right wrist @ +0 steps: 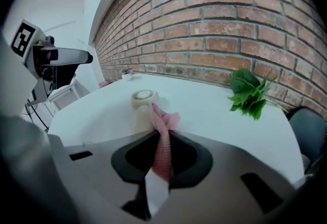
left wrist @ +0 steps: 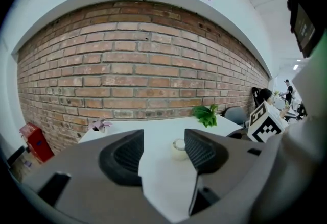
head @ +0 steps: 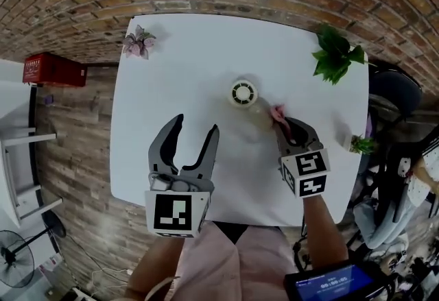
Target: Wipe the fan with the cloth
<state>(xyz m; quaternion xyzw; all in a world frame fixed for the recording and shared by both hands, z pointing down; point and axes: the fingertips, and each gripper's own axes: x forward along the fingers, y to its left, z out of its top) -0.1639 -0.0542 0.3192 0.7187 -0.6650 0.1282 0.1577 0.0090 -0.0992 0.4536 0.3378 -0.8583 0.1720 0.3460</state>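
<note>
A small cream fan (head: 243, 94) stands near the middle of the white table (head: 171, 73); it also shows as the fan (left wrist: 178, 148) between the left jaws' line of sight and as the fan (right wrist: 144, 99) ahead of the right jaws. My right gripper (head: 287, 126) is shut on a pink cloth (right wrist: 162, 139), whose end (head: 277, 113) pokes out just right of the fan. My left gripper (head: 194, 135) hovers open over the table, nearer than the fan and to its left, with nothing between its fingers.
A green leafy plant (head: 336, 53) sits at the table's far right corner, a small pink-leaved plant (head: 139, 40) at the far left corner, another small plant (head: 361, 145) at the right edge. A brick wall (left wrist: 143, 70) lies behind. A red crate (head: 53, 70) stands left.
</note>
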